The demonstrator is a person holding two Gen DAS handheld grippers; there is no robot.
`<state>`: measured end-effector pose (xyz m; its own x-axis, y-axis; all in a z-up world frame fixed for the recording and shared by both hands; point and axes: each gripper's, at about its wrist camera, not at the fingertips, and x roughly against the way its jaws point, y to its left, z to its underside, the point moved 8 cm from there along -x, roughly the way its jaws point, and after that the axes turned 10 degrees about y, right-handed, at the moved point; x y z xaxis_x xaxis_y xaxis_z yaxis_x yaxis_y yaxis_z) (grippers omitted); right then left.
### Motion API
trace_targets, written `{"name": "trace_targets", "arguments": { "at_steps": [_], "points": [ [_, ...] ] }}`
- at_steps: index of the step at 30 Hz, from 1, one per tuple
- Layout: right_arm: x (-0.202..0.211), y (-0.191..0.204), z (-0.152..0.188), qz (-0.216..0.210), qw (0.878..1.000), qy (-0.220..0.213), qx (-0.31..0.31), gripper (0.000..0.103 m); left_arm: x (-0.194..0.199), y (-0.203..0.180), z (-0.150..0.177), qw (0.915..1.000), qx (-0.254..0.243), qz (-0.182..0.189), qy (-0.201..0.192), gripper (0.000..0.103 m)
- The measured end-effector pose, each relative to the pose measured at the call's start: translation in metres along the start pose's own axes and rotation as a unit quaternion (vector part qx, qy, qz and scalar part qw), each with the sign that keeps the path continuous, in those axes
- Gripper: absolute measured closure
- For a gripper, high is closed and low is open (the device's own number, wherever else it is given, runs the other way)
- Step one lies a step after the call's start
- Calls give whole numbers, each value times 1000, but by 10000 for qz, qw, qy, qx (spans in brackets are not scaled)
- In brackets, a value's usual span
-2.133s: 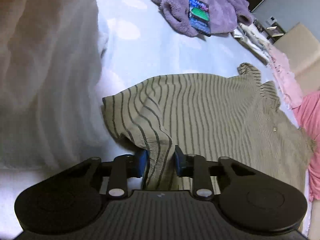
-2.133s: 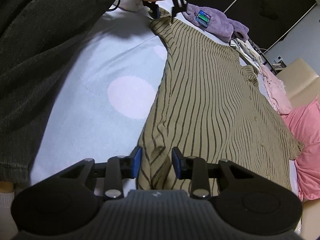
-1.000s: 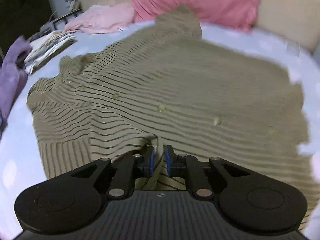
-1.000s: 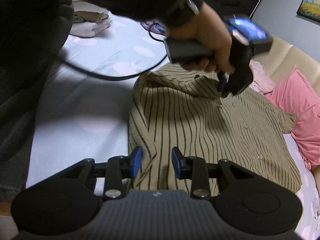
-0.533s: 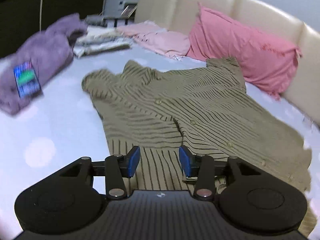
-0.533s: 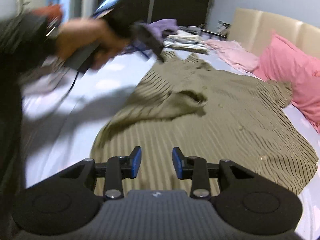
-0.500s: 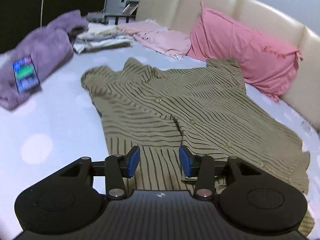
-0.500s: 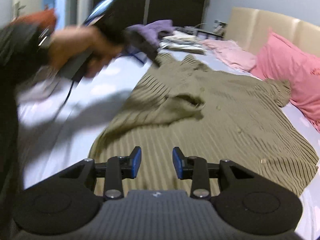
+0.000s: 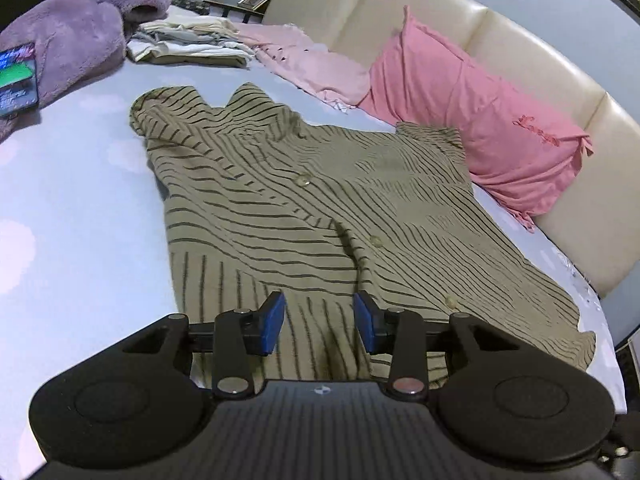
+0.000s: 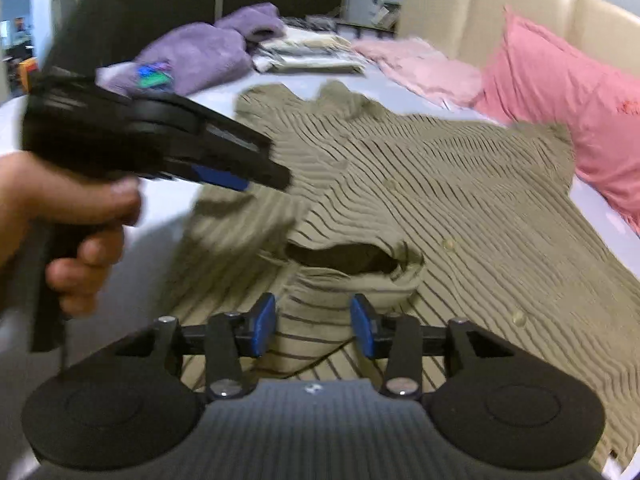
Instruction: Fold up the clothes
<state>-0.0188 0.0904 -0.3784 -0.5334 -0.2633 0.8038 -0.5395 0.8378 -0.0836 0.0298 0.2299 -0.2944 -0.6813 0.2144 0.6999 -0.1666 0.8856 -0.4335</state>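
An olive shirt with dark stripes (image 9: 304, 208) lies buttoned side up on the pale blue bed (image 9: 80, 208), its near side folded in. My left gripper (image 9: 320, 320) hovers low over that folded edge. Its jaws are closing, the blue pads are apart and cloth shows only beneath them. In the right wrist view the shirt (image 10: 460, 208) has one sleeve (image 10: 344, 280) folded across its body, cuff mouth open. My right gripper (image 10: 312, 328) is over that cuff with its jaws closing, and its pads are not pressing the cloth. A hand (image 10: 80, 216) holds the blurred left gripper (image 10: 276, 178) at the left.
A purple fleece garment (image 9: 76, 36) with a lit phone (image 9: 16, 76) lies at the far left. Behind the shirt are a stack of folded pale clothes (image 9: 188, 44), a pink garment (image 9: 312, 64) and a pink pillow (image 9: 472, 112) against the cream headboard (image 9: 520, 40).
The left gripper let go of the fold it pinched a second ago and opened, then swung back over the shirt's near edge. The right gripper moved across the shirt to the folded sleeve.
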Motion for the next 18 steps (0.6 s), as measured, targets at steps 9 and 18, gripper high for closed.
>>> {"name": "trace_targets", "arguments": {
  "at_steps": [9, 18],
  "points": [
    [8, -86, 28, 289, 9868, 379, -1550, 89, 10, 6, -11, 9988, 384, 263, -122, 68],
    [33, -16, -27, 114, 9911, -742, 1098, 53, 5, 5, -8, 9994, 306, 171, 42, 68]
  ]
}}
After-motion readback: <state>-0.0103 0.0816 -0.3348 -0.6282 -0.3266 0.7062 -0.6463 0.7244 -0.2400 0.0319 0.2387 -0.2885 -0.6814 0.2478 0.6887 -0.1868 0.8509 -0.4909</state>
